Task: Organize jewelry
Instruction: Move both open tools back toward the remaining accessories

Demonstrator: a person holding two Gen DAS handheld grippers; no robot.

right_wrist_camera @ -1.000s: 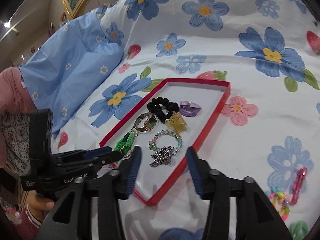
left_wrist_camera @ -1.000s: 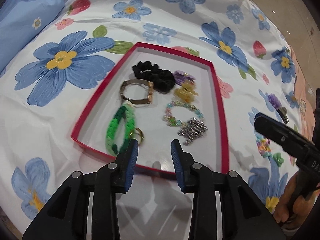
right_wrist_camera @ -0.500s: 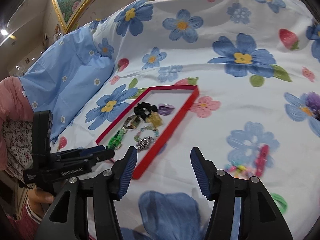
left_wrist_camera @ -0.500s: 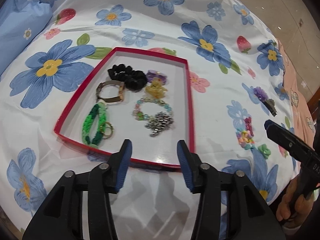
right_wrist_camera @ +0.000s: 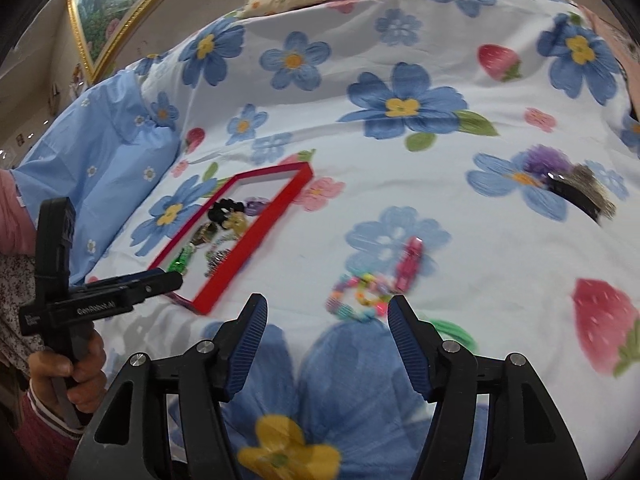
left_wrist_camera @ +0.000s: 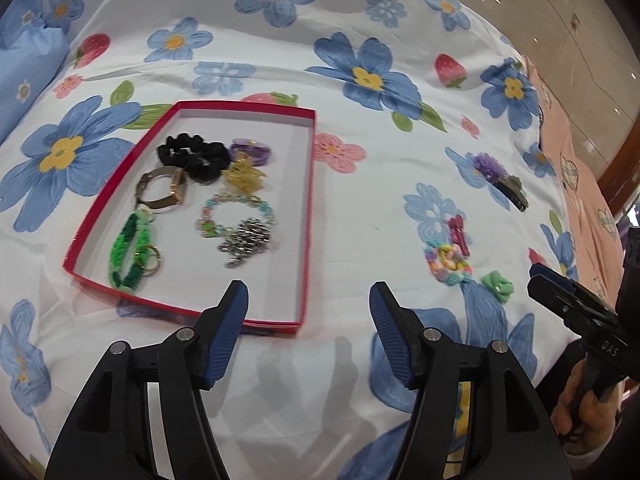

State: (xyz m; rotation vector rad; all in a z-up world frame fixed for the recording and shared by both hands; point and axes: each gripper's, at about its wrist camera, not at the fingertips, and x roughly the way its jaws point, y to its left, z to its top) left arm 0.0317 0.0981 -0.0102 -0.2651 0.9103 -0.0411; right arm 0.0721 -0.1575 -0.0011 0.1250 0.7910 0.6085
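— Which way did the red tray (left_wrist_camera: 308, 216) run?

— Its long axis ran away from the left wrist camera, near short side just ahead of the left gripper (left_wrist_camera: 308, 300), far end narrowing toward a printed strawberry. In the right wrist view it lay off to the left, slanting up and to the right.

— What was in it?

— A black scrunchie (left_wrist_camera: 194, 156) at the far end with a purple hair tie (left_wrist_camera: 250, 150) beside it, a yellow claw clip (left_wrist_camera: 244, 176), a gold-cased watch (left_wrist_camera: 162, 190), a green braided band (left_wrist_camera: 130, 250) with a ring at its end, a pastel bead bracelet (left_wrist_camera: 236, 214), and a heap of silver chain (left_wrist_camera: 248, 240) touching that bracelet.

— And outside it?

— On the flowered bedsheet (left_wrist_camera: 360, 20), well right of the tray: a multicoloured chain bracelet (right_wrist_camera: 358, 294), a pink clip (right_wrist_camera: 408, 264) touching its far side, a green piece (left_wrist_camera: 497, 284), and farther off a purple-and-dark hair clip (right_wrist_camera: 568, 180).

— The tools?

— Both were spread wide and empty. The right gripper (right_wrist_camera: 324, 316) hovered just short of the multicoloured bracelet.
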